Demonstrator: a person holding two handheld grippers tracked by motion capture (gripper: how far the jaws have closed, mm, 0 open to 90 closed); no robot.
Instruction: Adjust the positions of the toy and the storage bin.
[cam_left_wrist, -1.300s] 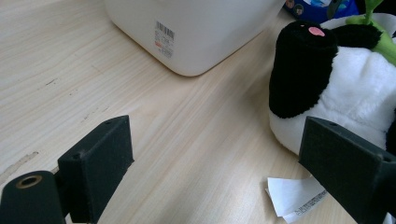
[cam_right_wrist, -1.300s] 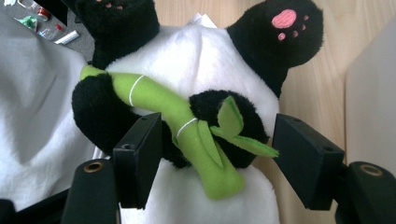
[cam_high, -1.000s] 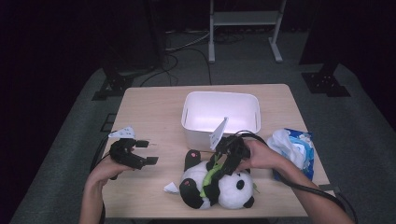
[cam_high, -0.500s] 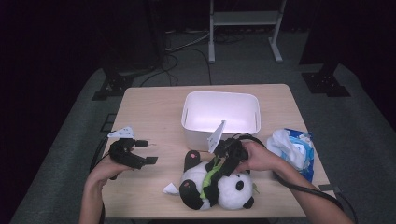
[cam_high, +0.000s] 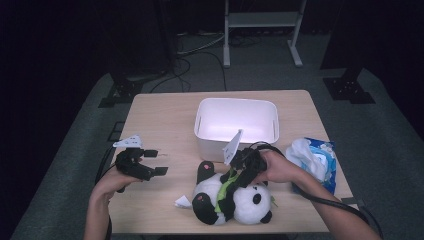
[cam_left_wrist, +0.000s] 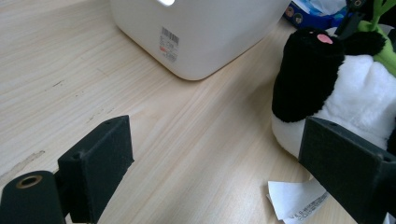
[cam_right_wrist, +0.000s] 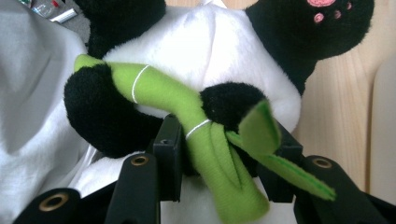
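Plush panda (cam_high: 235, 200) lies near the white bin (cam_high: 236, 125), so your right gripper (cam_right_wrist: 219, 158) has just been closing, pinching its green bamboo (cam_right_wrist: 196, 126) for lifting, while your left gripper (cam_left_wrist: 224, 168) waits spread.

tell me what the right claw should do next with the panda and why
Probably lift the panda and carry it toward the white bin. The right claw has just been closing, and its jaws now sit on either side of the green bamboo stalk and the paw on the toy's belly. The left claw is open above bare table.
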